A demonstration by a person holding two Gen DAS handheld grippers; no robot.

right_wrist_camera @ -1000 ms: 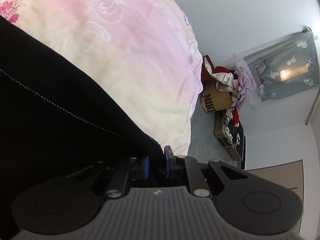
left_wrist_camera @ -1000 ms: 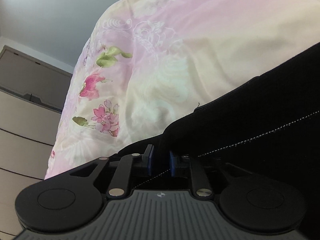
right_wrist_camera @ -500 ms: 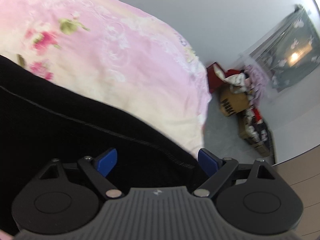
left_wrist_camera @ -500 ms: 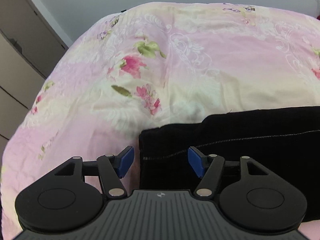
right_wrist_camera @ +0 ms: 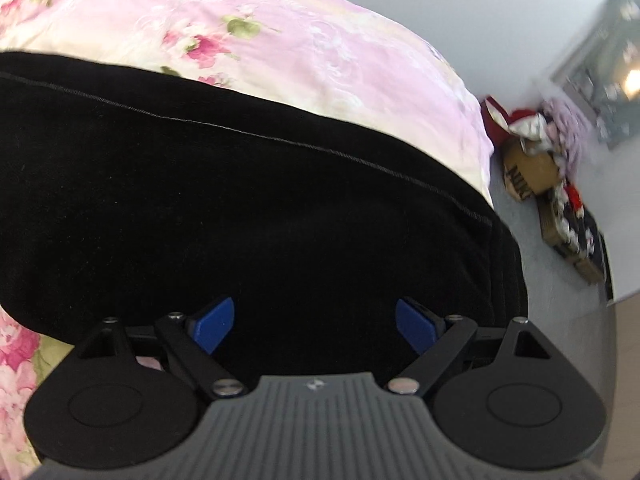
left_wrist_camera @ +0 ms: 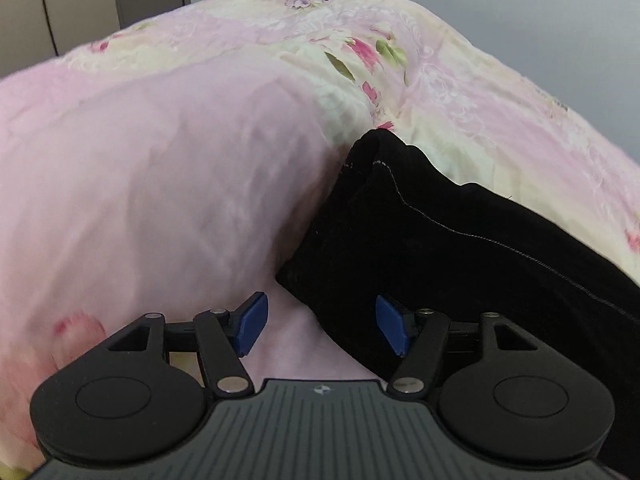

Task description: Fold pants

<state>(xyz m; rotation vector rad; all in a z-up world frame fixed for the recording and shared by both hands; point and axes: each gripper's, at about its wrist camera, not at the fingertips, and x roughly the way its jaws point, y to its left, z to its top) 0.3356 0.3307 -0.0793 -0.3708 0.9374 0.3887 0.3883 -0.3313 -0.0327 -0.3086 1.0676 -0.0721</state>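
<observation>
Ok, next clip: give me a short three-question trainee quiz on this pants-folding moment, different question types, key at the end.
1. True or false: the left hand-held gripper is clamped on the black fabric pants.
2. Multiple choice: what do the pants lie on? A) a bare wooden floor B) a pink floral quilted bedspread C) a metal tray
3. Fill in: the blue pads of the right hand-held gripper stand wide ____, with nothing pinched between them.

Key
1. False: its jaws are open, with only a corner of the pants reaching between them.
2. B
3. apart
</observation>
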